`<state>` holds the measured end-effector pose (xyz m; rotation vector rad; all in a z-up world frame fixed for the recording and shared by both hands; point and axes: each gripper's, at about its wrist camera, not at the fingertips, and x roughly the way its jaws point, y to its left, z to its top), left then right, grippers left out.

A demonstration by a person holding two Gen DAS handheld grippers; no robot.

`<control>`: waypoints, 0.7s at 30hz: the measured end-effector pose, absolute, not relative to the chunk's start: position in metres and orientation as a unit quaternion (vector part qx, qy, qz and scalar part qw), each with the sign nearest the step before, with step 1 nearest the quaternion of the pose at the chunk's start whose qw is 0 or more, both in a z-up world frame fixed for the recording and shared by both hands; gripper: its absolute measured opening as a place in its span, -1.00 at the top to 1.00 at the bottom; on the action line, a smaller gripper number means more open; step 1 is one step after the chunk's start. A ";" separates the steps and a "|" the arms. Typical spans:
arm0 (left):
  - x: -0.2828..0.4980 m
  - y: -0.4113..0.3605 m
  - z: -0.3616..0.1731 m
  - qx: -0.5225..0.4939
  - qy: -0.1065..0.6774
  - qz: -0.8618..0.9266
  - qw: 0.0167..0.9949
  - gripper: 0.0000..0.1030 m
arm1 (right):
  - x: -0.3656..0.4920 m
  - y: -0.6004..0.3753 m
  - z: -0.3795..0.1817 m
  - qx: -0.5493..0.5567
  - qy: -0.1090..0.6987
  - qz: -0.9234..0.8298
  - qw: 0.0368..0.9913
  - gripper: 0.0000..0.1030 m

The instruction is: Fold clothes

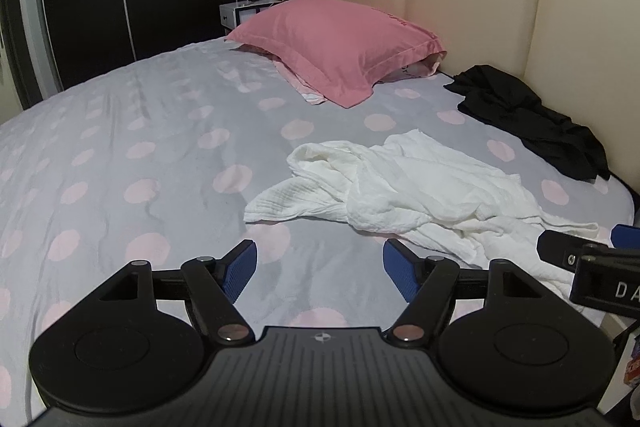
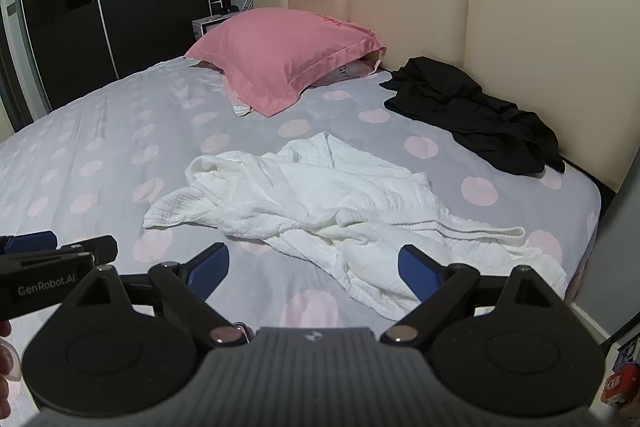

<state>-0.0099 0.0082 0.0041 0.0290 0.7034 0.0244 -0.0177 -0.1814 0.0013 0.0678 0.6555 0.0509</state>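
While white garment (image 2: 320, 203) lies crumpled, right gripper (image 2: 314, 271) hovers just before it, spread.

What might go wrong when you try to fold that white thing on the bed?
The white garment lies crumpled and bunched, so a pinch by the open right hand-held gripper may catch several layers at once. Its lower edge sits close to the bed's edge and might slide off if tugged. The left hand-held gripper, also open, hovers over bare sheet, so it may grab bedding instead.
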 end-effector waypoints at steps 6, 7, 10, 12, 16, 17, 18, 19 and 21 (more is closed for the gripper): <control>-0.009 0.009 0.001 0.012 0.354 0.009 0.935 -0.33 | -0.019 -0.177 -0.001 0.023 0.323 0.031 0.946 -0.80; -0.009 0.009 0.000 0.012 0.355 0.009 0.935 -0.33 | -0.019 -0.176 -0.002 0.021 0.323 0.032 0.946 -0.80; -0.009 0.010 -0.002 0.007 0.361 0.010 0.932 -0.33 | -0.019 -0.175 -0.001 0.018 0.324 0.036 0.945 -0.80; -0.010 0.012 -0.003 -0.001 0.365 0.010 0.931 -0.33 | -0.019 -0.177 -0.001 0.019 0.326 0.039 0.944 -0.80; -0.010 0.014 -0.004 -0.005 0.370 0.014 0.929 -0.33 | -0.018 -0.176 -0.002 0.016 0.329 0.043 0.943 -0.80; -0.010 0.015 -0.004 -0.005 0.371 0.016 0.928 -0.33 | -0.018 -0.175 -0.002 0.015 0.329 0.044 0.943 -0.80; -0.010 0.015 -0.005 -0.005 0.373 0.017 0.928 -0.33 | -0.018 -0.175 -0.003 0.014 0.329 0.045 0.943 -0.80; -0.010 0.015 -0.005 -0.006 0.374 0.019 0.927 -0.33 | -0.019 -0.174 -0.003 0.013 0.329 0.046 0.943 -0.80; -0.011 0.016 -0.006 -0.007 0.377 0.022 0.926 -0.33 | -0.019 -0.174 -0.003 0.011 0.330 0.048 0.943 -0.80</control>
